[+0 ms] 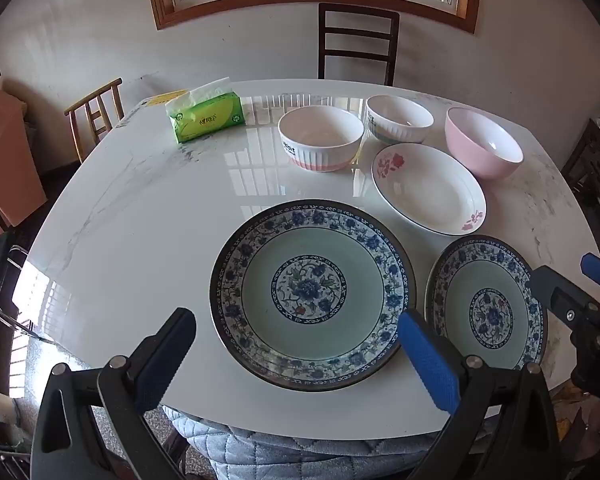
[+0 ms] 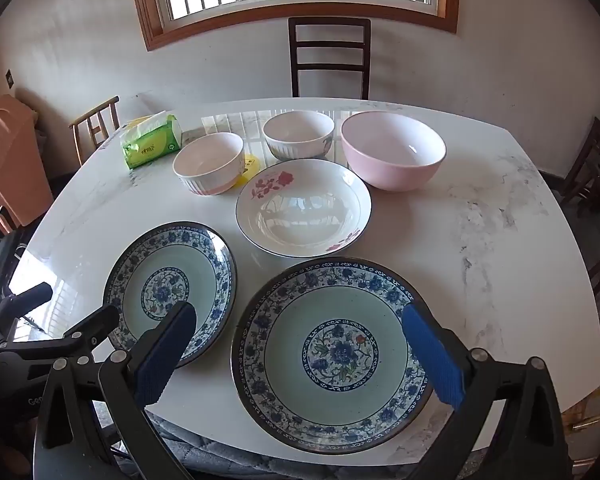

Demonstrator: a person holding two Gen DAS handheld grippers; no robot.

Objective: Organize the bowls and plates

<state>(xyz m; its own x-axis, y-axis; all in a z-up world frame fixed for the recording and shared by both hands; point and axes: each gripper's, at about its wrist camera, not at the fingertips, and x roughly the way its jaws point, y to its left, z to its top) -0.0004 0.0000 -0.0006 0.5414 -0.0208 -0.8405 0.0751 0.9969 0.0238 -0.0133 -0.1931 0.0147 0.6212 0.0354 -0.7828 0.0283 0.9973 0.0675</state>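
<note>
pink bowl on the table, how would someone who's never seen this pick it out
On the white marble table, look along the far row of three bowls. The pink bowl is at the right end, behind the rose-printed dish. It is the biggest, smooth and plain pink; the others are ribbed white.

the left gripper [image 1: 296,354] is a black plastic frame with two angled arms, each joined by round silver pivot pins. its fingers [image 1: 428,360] carry blue ribbed pads, the left one in shadow and looking dark navy. the right gripper [image 2: 300,350] is built the same: black arms, silver pins, blue textured fingers [image 2: 432,356]. from the left wrist view its black bracket shows a small screw and a blue finger tip.
</note>
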